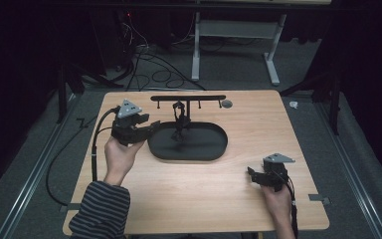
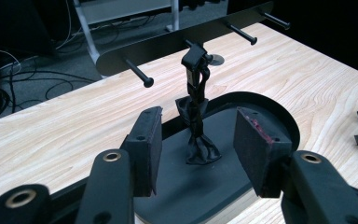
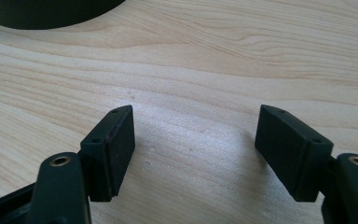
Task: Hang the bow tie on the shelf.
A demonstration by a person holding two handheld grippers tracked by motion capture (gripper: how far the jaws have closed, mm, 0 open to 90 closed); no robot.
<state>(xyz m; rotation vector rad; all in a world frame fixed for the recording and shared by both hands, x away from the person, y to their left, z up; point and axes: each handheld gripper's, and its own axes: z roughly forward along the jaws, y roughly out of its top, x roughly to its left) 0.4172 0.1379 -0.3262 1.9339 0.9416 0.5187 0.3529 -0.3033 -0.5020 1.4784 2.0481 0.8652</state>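
A black oval tray (image 1: 214,149) lies mid-table, with a black bar rack (image 1: 209,98) with pegs standing behind it. A black twisted strap (image 1: 180,122) hangs from the rack, and its lower end rests crumpled in the tray (image 2: 223,186). My left gripper (image 1: 151,127) is at the tray's left end, pointing at the strap (image 2: 195,112). Its jaws are open and nothing touches its pads (image 2: 145,149); the strap is beyond them. My right gripper (image 1: 252,174) rests low near the front right of the table. It is open (image 3: 196,144) over bare wood.
A small grey disc (image 1: 226,103) is set into the tabletop behind the rack's right end. The tray's rim (image 3: 42,14) shows at the top left of the right gripper view. Cables and a white frame leg (image 1: 195,55) lie on the floor beyond the table.
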